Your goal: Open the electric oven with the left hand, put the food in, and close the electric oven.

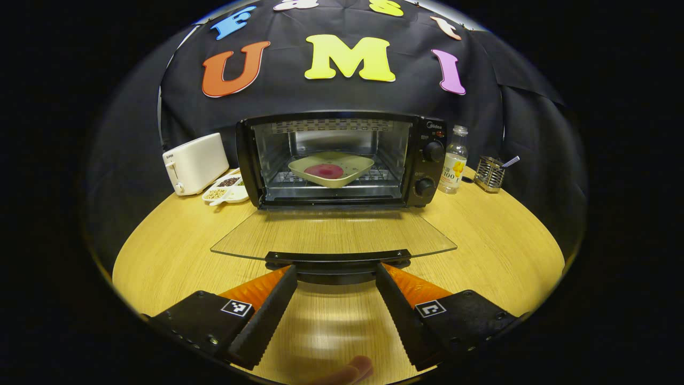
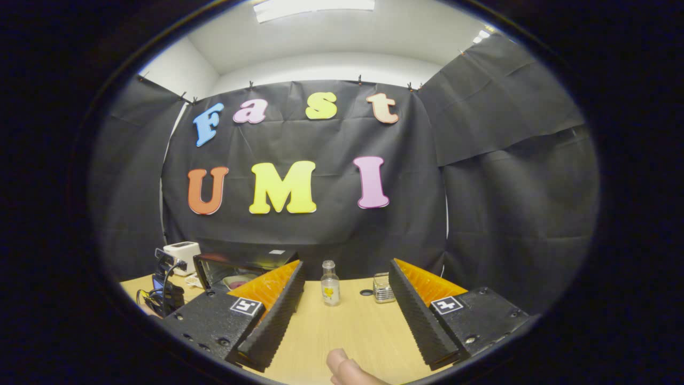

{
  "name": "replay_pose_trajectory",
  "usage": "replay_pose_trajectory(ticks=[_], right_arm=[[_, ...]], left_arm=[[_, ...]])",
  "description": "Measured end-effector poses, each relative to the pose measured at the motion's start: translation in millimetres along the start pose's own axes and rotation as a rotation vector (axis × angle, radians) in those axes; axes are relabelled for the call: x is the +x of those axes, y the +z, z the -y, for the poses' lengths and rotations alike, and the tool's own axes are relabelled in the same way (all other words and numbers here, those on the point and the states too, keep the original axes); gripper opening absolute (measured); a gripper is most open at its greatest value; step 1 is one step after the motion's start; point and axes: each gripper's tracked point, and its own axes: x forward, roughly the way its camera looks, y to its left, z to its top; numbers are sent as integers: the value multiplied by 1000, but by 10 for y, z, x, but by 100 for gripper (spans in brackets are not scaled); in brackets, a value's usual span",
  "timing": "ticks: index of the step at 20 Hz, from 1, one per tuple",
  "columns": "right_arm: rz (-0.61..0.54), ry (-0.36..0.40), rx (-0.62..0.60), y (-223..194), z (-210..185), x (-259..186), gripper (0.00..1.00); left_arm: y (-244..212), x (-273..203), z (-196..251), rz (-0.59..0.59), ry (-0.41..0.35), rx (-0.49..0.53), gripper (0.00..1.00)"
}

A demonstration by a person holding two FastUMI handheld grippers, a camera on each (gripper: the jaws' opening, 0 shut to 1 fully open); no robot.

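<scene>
The black electric oven [image 1: 427, 160] stands at the back of the round wooden table with its glass door [image 1: 331, 235] folded flat down toward me. Inside, on the rack, rests a pale square plate [image 1: 350, 166] holding a round red piece of food [image 1: 323, 171]. My left gripper [image 1: 336, 270] is open, its fingertips just under the door's black handle [image 1: 336, 258], one to each side of its middle. My right gripper [image 2: 347, 264] is open and empty, raised over the table to the right of the oven [image 2: 240, 270]. The left gripper [image 2: 165, 289] appears at the far left of the right gripper view.
A white toaster [image 1: 195, 163] and a divided dish of grains [image 1: 227, 188] sit left of the oven. To its right stand a small bottle [image 1: 454, 160] and a metal mesh holder [image 1: 489, 174]. A fingertip [image 1: 347, 371] shows at the bottom edge.
</scene>
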Motion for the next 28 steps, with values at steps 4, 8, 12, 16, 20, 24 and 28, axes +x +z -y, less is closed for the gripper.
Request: replay_pose_trajectory(ticks=[4,8,12,16,20,24,28], right_arm=[[-13,-23,9,-22,77,28,94],[-40,-20,32,-84,112,48,100],[-44,-18,27,-86,143,42,100],[-34,-19,21,-74,178,48,95],[-43,-22,3,-90,224,17,100],[-44,-21,7,-80,257,-88,100],[-59,-18,28,-95,292,-220,100]], left_arm=[[195,-31,-1,23,2,-2,95],[449,-43,-7,60,0,9,95],[701,-40,-21,99,6,21,96],[927,50,-50,125,5,5,98],[1166,140,-90,136,-10,3,97],[1313,306,-150,136,-7,7,96],[1370,343,-259,126,23,-15,97]])
